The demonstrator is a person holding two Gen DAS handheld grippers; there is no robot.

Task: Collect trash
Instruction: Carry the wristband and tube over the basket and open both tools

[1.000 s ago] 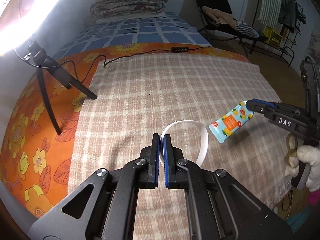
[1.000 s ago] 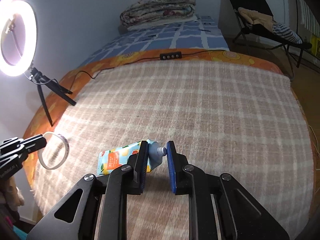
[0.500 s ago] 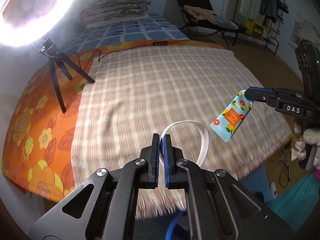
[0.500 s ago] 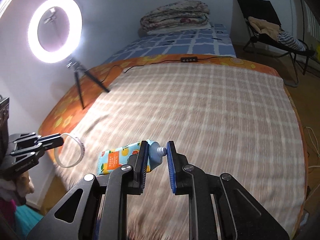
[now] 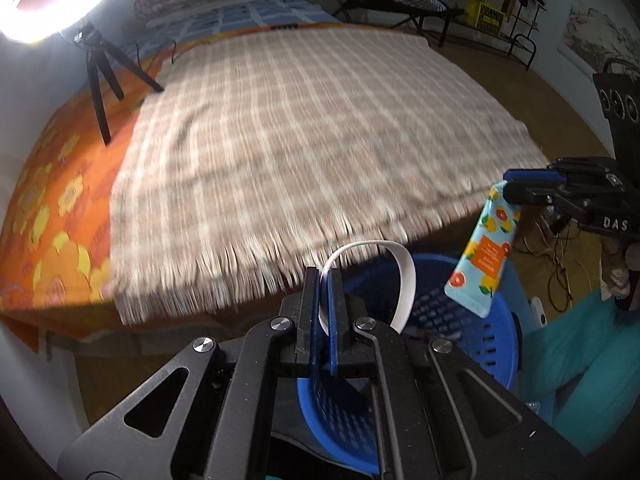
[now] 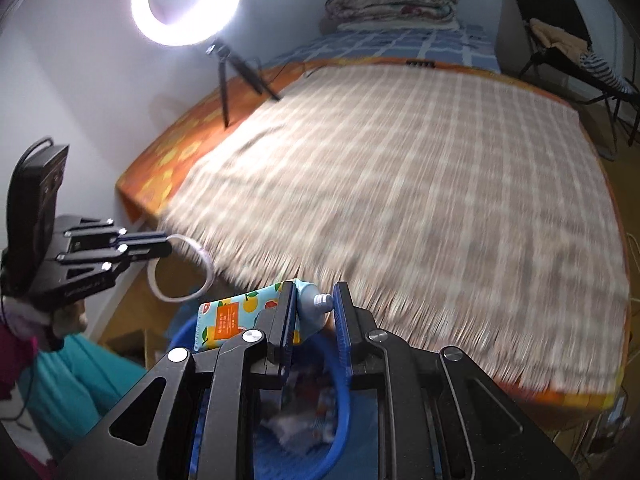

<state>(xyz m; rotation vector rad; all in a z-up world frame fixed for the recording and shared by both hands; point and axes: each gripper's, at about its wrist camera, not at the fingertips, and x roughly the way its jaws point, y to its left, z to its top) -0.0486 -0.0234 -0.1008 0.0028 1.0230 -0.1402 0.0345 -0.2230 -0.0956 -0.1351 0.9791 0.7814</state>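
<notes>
My left gripper (image 5: 324, 280) is shut on a white plastic strap loop (image 5: 404, 280) and holds it off the foot of the bed, above a blue perforated basket (image 5: 472, 320). My right gripper (image 6: 314, 300) is shut on a light blue tube with an orange fruit print (image 6: 228, 320), gripped near its cap end. The tube hangs down over the basket in the left wrist view (image 5: 486, 260). The basket (image 6: 340, 432) lies below my right gripper with some scraps inside. The left gripper and strap (image 6: 180, 272) show at the left of the right wrist view.
A bed with a beige checked blanket (image 5: 300, 140) over an orange floral sheet (image 5: 52, 208) fills the middle. A ring light on a tripod (image 6: 188, 4) stands at the bed's left. A folding chair (image 6: 560, 52) and clothes rack (image 5: 500, 4) stand beyond. The person's teal trousers (image 5: 580, 360) are beside the basket.
Both grippers have pulled back from over the blanket to past the foot of the bed, still holding the strap and the tube. The blue basket has come into view below them.
</notes>
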